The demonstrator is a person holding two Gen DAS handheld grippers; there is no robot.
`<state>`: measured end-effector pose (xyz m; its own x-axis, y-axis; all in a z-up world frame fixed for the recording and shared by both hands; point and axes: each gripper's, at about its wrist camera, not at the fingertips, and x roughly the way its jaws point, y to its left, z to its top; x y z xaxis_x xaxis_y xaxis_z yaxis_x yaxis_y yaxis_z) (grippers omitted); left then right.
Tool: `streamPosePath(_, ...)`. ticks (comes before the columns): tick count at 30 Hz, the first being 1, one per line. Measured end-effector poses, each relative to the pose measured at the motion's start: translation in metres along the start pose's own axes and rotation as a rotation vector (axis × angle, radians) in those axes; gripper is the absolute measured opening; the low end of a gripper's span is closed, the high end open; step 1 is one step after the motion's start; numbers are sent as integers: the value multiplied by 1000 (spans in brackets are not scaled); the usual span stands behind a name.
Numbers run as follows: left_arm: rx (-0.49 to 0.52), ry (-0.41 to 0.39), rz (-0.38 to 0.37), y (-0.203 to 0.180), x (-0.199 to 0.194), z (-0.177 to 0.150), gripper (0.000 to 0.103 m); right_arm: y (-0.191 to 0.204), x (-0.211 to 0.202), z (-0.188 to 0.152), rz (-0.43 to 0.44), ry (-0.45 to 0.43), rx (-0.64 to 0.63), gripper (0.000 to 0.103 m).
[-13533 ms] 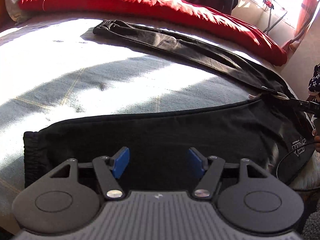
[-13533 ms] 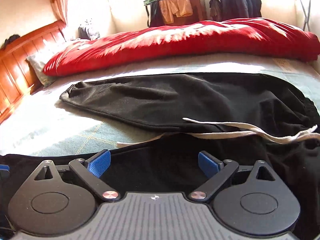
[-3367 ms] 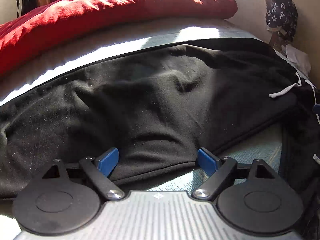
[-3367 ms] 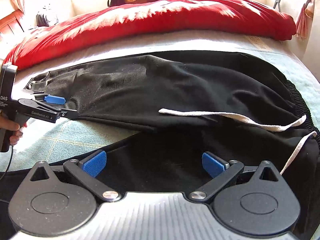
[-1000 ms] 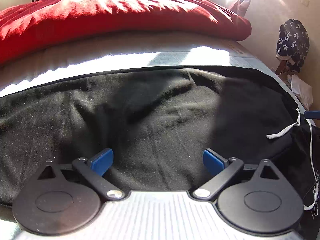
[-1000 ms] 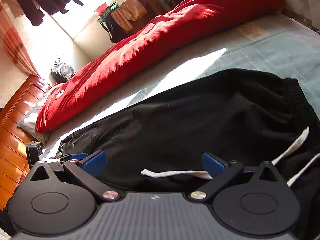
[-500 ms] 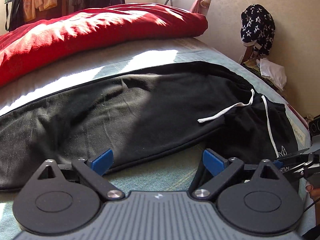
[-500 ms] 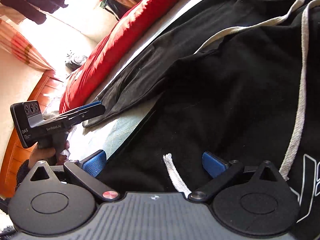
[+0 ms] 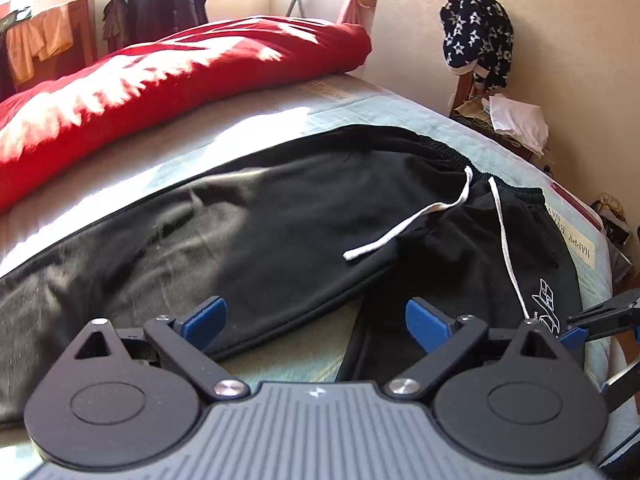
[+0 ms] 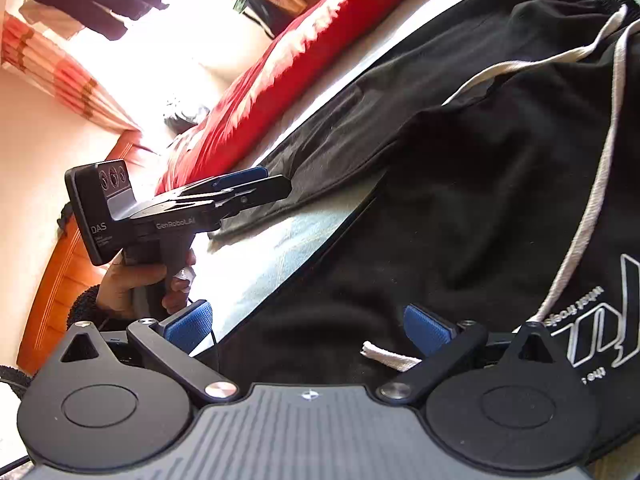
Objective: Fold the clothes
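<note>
Black sweatpants (image 9: 280,220) spread on bed (image 9: 280,116), directly ahead of both claws. Left gripper (image 9: 316,316) released, fingers wide, raised higher than half second ago; more waistband, white drawstring (image 9: 404,228) visible. Right gripper (image 10: 308,324) released, still tilted, hovering over printed logo (image 10: 608,320). Red duvet (image 9: 160,76) beyond.

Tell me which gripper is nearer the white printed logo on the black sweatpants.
Right. The right gripper hovers open beside the white printed logo near the waistband; the left gripper sits open further along, over the legs of the black sweatpants.
</note>
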<state>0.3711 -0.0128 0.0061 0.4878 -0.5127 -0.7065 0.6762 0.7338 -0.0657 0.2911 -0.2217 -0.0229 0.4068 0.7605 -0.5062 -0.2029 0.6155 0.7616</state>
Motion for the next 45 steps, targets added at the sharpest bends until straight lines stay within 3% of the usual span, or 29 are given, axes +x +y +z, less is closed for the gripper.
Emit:
streamPosePath(8, 299, -31, 22, -74, 88, 54, 96, -18, -50, -11, -82, -101, 47, 103)
streamPosePath(10, 355, -12, 23, -86, 107, 55, 96, -22, -56, -13, -93, -115, 63, 103)
streamPosePath(13, 426, 3, 88, -96, 128, 52, 96, -31, -64, -13, -115, -131, 75, 103)
streamPosePath(17, 448, -1, 151, -90, 139, 50, 96, -38, -68, -12, -121, -141, 85, 103)
streamPosePath(24, 425, -25, 240, -73, 144, 50, 96, -40, -61, -7, -134, -137, 86, 103)
streamPosePath(30, 280, -110, 279, -47, 122, 55, 96, -35, -61, -9, -159, -138, 81, 103)
streamPosePath(36, 216, -147, 328, -22, 106, 61, 96, -33, -57, -10, -170, -142, 86, 103)
streamPosePath(40, 152, -104, 318, -5, 102, 56, 96, -28, -56, -10, -179, -138, 66, 103)
streamPosePath(45, 122, -86, 209, -3, 84, 39, 96, -26, -67, 13, -246, -182, -18, 103)
